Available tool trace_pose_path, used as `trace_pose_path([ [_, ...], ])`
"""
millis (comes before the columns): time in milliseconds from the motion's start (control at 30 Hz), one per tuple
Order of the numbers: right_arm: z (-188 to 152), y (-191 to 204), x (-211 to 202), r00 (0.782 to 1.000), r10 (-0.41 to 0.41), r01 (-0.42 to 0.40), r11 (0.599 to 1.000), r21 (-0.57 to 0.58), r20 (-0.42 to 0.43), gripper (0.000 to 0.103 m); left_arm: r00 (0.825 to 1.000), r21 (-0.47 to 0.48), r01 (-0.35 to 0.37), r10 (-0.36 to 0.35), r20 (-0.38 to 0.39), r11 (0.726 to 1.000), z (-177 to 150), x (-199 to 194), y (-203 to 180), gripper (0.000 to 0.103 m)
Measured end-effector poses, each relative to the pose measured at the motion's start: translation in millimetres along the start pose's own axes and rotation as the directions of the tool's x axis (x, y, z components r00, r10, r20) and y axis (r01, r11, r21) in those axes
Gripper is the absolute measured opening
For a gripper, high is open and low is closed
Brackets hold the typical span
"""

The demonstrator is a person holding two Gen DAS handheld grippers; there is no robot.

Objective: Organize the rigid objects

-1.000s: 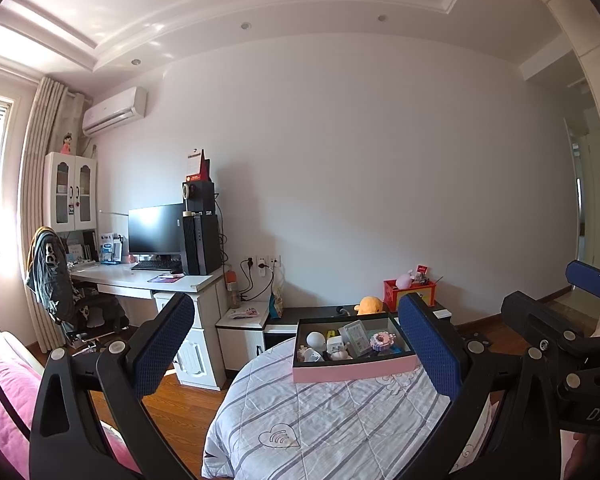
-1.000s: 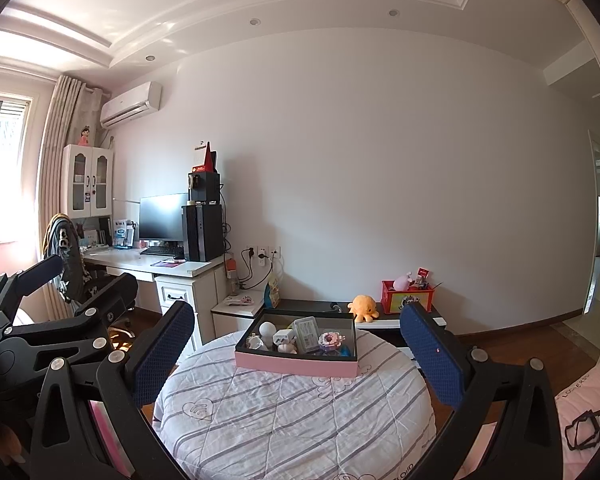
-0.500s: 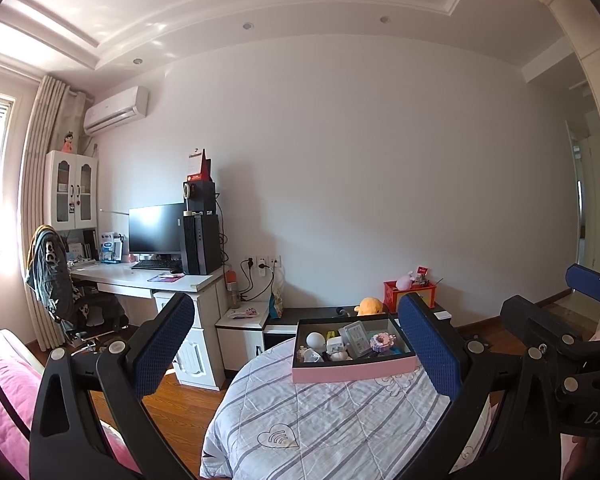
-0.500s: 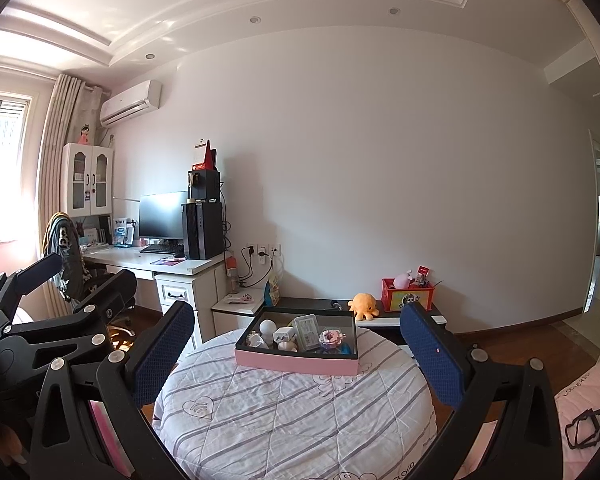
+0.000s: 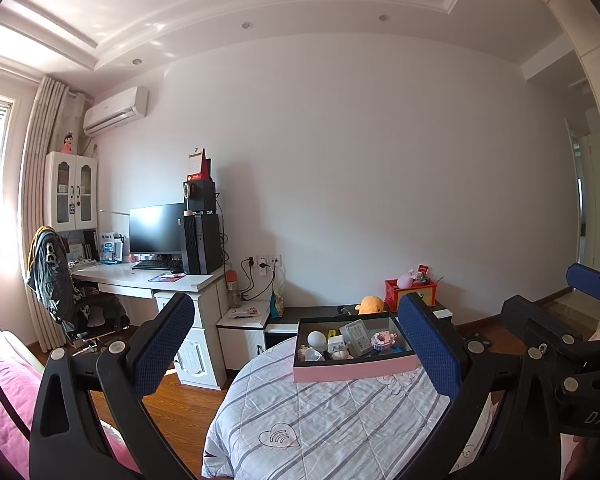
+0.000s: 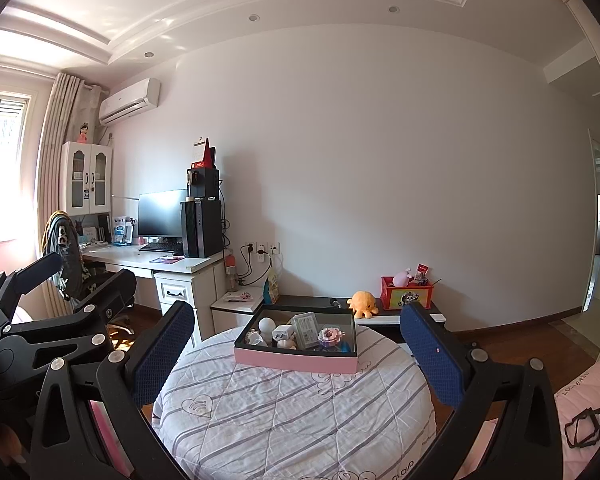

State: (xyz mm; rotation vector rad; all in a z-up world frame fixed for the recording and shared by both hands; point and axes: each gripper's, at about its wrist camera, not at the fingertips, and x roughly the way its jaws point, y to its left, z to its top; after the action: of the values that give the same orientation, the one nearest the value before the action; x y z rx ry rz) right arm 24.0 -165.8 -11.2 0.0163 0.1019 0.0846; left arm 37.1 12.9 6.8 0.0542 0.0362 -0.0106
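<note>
Pink tray (image 6: 296,360) of small rigid items at frame centre on the round striped table (image 6: 292,420); left gripper (image 5: 296,344) and right gripper (image 6: 296,344) spread wide, empty, well short: sorting either pending or complete.

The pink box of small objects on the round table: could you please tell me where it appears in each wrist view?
Left wrist view: the pink box sits right of centre, low, close to the inside of the right-hand finger.
Right wrist view: the pink box sits at centre, midway between the two fingers.
Shared landmark: the orange plush toy just behind the box.
</note>
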Motion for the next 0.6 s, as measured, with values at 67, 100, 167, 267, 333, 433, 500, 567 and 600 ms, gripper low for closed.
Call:
trace_pose_path([
  [67, -0.5, 0.2, 1.0, 1.000, -0.002, 0.002, 1.000, -0.001, 0.000, 0.103, 1.000, 0.000, -0.001, 0.001, -0.001, 1.000, 0.8, 0.0, -0.9, 0.103],
  [100, -1.1, 0.0, 1.2, 1.000, -0.002, 0.002, 1.000, -0.001, -0.001, 0.103, 1.000, -0.001, -0.001, 0.001, -0.001, 1.000, 0.9, -0.2, -0.6, 0.103],
  [167, -2.8, 0.4, 1.5, 1.000, -0.004, 0.004, 1.000, -0.002, 0.000, 0.103, 1.000, 0.000, -0.001, 0.001, 0.000, 1.000, 0.3, -0.3, 0.2, 0.103],
  [267, -3.0, 1.4, 2.3, 1.000, -0.011, 0.011, 1.000, -0.002, 0.003, 0.103, 1.000, 0.002, -0.013, 0.013, 0.002, 1.000, 0.1, -0.9, -0.2, 0.103],
  [333, -3.9, 2.7, 1.9, 0.999, -0.034, 0.034, 0.999, -0.007, 0.011, 0.103, 1.000, 0.004, -0.021, 0.021, 0.004, 1.000, -1.9, -1.1, 0.3, 0.103],
  [433, -4.7, 5.0, -0.9, 0.994, -0.103, 0.103, 0.995, -0.011, 0.037, 0.103, 1.000, -0.001, -0.021, 0.021, 0.002, 1.000, -3.5, -1.6, 1.1, 0.103],
  [500, -5.5, 7.5, -3.6, 0.986, -0.155, 0.157, 0.987, -0.021, 0.066, 0.103, 1.000, 0.005, -0.027, 0.027, 0.001, 1.000, -4.2, -1.0, 1.3, 0.103],
  [567, -4.6, 8.0, -4.0, 0.983, -0.170, 0.172, 0.985, -0.026, 0.070, 0.103, 1.000, 0.004, -0.026, 0.026, -0.002, 1.000, -4.7, -0.7, 2.3, 0.103],
  [600, -4.9, 7.8, -4.2, 0.983, -0.170, 0.172, 0.985, -0.025, 0.070, 0.103, 1.000, 0.005, -0.026, 0.026, -0.002, 1.000, -3.6, 0.3, 0.1, 0.103],
])
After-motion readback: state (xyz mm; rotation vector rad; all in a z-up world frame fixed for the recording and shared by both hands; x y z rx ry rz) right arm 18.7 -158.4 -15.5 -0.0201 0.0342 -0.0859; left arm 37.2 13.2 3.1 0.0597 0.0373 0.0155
